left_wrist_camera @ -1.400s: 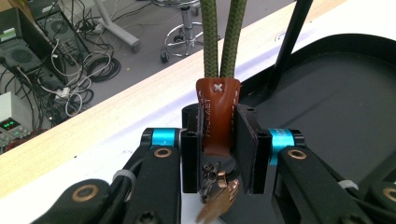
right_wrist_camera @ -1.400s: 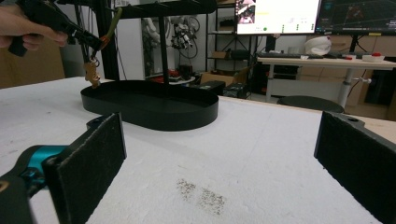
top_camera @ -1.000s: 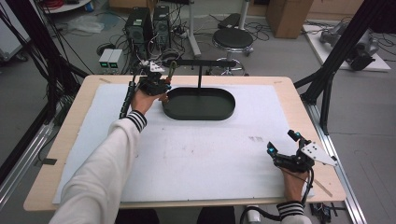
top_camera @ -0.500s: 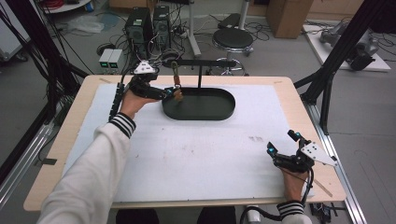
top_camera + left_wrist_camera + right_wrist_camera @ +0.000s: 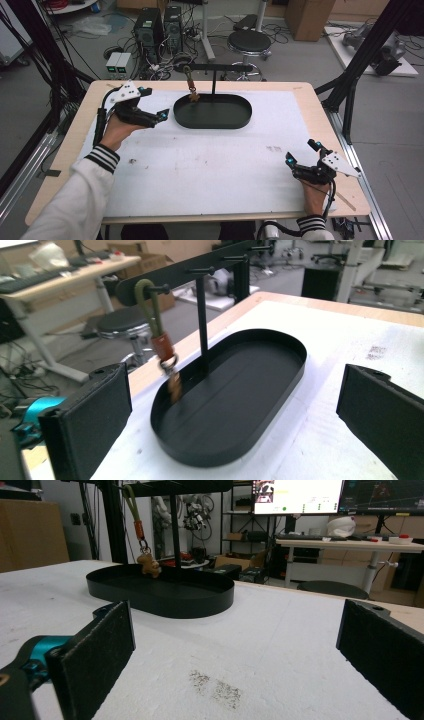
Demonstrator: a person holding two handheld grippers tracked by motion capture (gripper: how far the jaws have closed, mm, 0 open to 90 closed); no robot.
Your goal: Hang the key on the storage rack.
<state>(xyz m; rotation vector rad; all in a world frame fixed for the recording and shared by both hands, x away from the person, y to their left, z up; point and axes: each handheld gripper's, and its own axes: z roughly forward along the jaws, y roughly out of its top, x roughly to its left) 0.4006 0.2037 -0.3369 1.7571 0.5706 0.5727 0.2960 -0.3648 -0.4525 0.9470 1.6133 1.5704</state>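
**Keychain hangs on the stand, both tongs are free**

The left tongs [image 5: 162, 116] stand wide and hold nothing; their jaws have just been opening, and no thing is between them. They hover above the desk, just beside the left end of the black oval metal tray [image 5: 235, 124], and they point toward it. The right tongs [image 5: 290, 162] are also wide and empty, resting low near the right front corner of the white-covered wooden desk [image 5: 200, 170], well apart from the tray.

The task's thing, an olive-green strap keychain with an orange clasp and a small brown figure [image 5: 162, 347], hangs from a peg at the left end of the black crossbar stand [image 5: 200, 305] that rises from the tray. The figure dangles over the left part of the tray; I cannot tell whether it touches the tray floor.

In my judgement the hanging is done, because nothing grips the keychain and it stays on the peg alone. What is left seems only to draw the left hand away from the tray.
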